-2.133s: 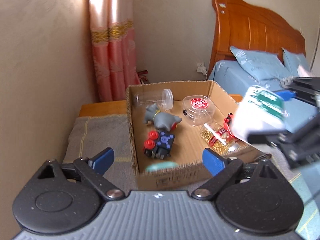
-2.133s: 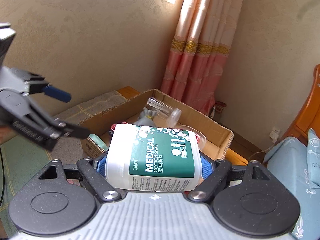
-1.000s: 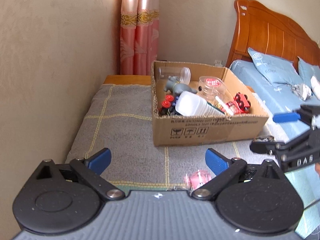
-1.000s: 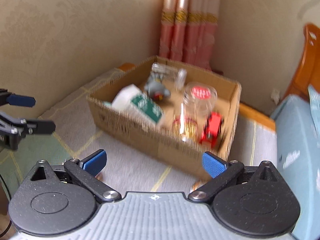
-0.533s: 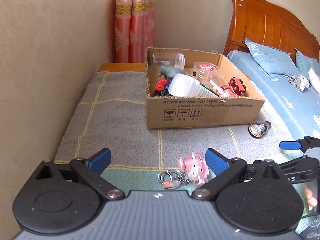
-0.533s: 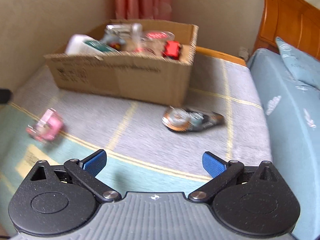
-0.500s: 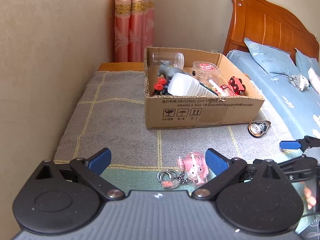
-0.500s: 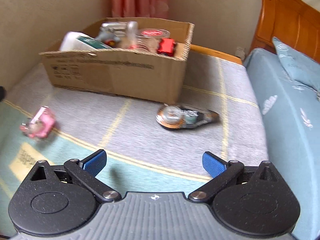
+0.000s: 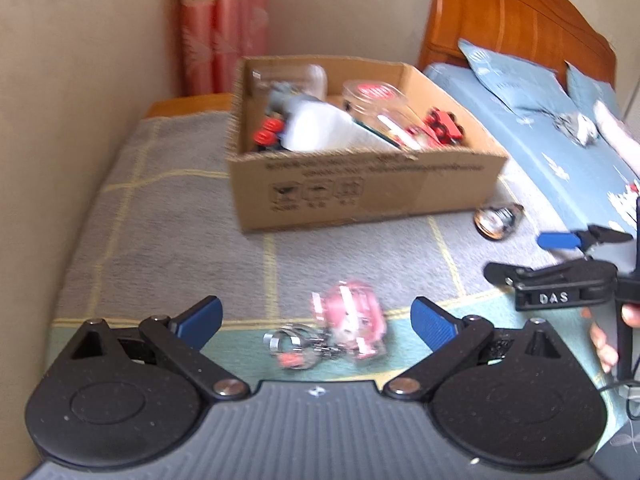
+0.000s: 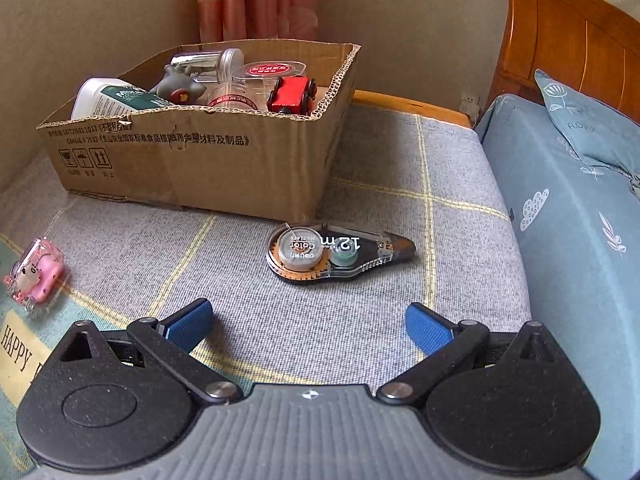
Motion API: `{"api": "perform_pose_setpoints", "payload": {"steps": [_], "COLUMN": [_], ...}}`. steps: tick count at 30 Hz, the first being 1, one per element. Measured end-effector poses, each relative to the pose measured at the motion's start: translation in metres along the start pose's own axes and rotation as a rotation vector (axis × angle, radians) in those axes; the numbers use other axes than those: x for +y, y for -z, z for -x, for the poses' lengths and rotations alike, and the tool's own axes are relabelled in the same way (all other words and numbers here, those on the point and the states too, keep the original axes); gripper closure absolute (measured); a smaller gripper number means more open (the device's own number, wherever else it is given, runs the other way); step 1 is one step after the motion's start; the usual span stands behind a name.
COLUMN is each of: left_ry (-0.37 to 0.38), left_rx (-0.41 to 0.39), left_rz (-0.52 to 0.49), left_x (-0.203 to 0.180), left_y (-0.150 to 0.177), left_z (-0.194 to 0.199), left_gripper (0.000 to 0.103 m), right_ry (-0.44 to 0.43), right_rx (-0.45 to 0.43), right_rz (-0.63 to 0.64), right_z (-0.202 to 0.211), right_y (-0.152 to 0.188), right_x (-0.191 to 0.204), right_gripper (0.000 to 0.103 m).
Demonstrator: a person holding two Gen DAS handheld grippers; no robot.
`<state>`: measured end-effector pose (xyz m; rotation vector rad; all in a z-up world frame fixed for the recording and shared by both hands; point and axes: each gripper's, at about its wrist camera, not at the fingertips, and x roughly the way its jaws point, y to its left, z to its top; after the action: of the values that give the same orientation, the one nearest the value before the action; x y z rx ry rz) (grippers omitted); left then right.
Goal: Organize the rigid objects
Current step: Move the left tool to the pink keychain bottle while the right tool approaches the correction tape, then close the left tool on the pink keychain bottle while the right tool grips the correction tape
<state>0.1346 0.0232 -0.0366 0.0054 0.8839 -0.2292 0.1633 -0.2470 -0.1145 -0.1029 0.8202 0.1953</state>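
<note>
- Left wrist view: the left gripper [image 9: 316,318] is spread wide and empty, the pink keychain [image 9: 352,326] lying between its tips.
- Right wrist view: the right gripper [image 10: 308,322] gapes empty; the correction tape [image 10: 336,253] lies beside the cardboard box [image 10: 192,156].

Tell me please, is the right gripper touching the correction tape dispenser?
Apart: the right wrist view shows bare grey blanket between the open right gripper and the correction tape dispenser.

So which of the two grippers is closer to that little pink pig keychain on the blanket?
Left. The left gripper hovers open directly over the pink pig keychain; the right gripper sits off to its right, facing the clear correction-tape dispenser.
</note>
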Motion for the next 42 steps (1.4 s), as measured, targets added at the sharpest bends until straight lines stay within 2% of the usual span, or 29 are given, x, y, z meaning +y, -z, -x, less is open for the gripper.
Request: {"api": "perform_pose_setpoints", "payload": {"steps": [5,10,20,25,29,35,38,41,42], "left_ry": [0.031,0.033,-0.058,-0.095,-0.108,-0.027,0.01,0.063,0.08], "left_rx": [0.061,0.09,0.129,0.125,0.102,0.075,0.07,0.063,0.061], "left_rz": [-0.039,-0.061,-0.154,-0.149,-0.208,-0.25,-0.274,-0.263,-0.257], "left_x": [-0.013,-0.014,0.002,0.01,0.003,-0.003,-0.009,-0.009,-0.009], "left_y": [0.003,0.012,0.024,0.016,0.005,-0.01,-0.012,-0.015,-0.016], "left_z": [-0.026,-0.03,-0.019,-0.026,-0.032,-0.048,-0.055,-0.059,-0.059], "left_gripper": [0.003,0.003,0.003,0.003,0.003,0.004,0.009,0.02,0.027], "right_ry": [-0.005,-0.007,-0.007,-0.007,-0.006,-0.007,-0.007,-0.009,-0.009], "right_rx": [-0.014,-0.013,-0.018,-0.021,-0.025,-0.029,-0.031,-0.033,-0.034], "right_rz": [0.006,0.008,0.008,0.008,0.009,0.009,0.01,0.011,0.011], "right_z": [0.001,0.001,0.001,0.001,0.001,0.001,0.001,0.0,0.0], "right_y": [0.002,0.002,0.002,0.003,0.003,0.003,0.003,0.004,0.004], "right_x": [-0.001,-0.001,-0.001,-0.001,-0.001,-0.001,0.0,-0.001,-0.001], "right_gripper": [0.0,0.0,0.0,0.0,0.0,0.0,0.0,0.0,0.0]}}
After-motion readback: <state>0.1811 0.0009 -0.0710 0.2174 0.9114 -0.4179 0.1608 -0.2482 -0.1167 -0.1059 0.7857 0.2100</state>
